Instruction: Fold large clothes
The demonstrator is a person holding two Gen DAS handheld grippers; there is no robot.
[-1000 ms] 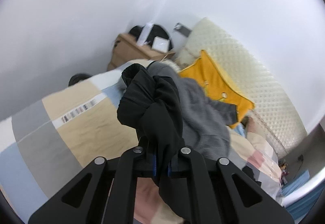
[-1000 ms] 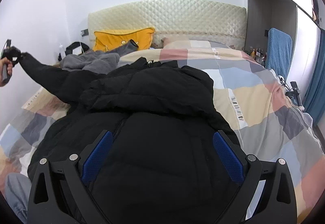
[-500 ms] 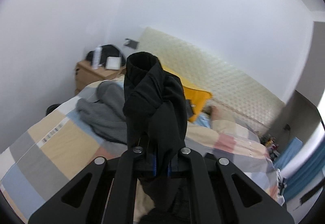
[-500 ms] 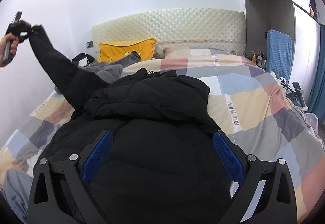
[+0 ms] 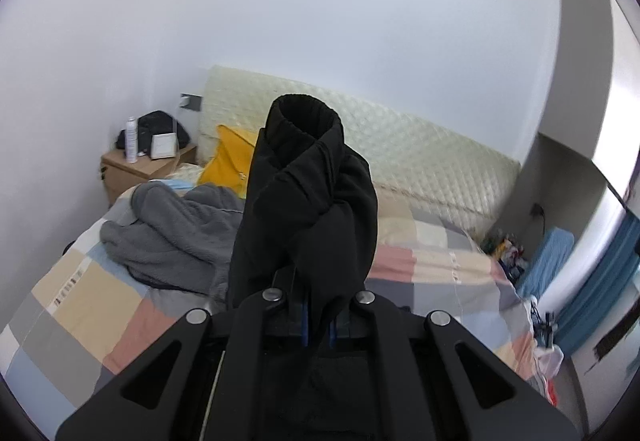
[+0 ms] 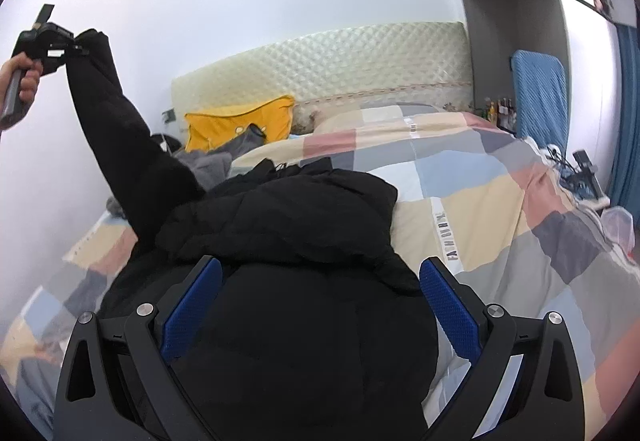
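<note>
right wrist view: black puffy jacket point(image 6: 280, 281) on bed, sleeve point(image 6: 116, 129) raised

white walls point(image 5: 320, 1), quilted headboard point(image 6: 340, 61)

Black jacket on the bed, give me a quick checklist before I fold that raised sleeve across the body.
1. Left gripper shut on the sleeve near the cuff: ok.
2. Sleeve lifted off the quilt: ok.
3. Jacket body lying flat: not ok, the upper part is bunched.
4. Right gripper free to pin the body: ok, jaws open, nothing gripped.
5. Grey garment out of the sleeve's path: cannot tell.
</note>
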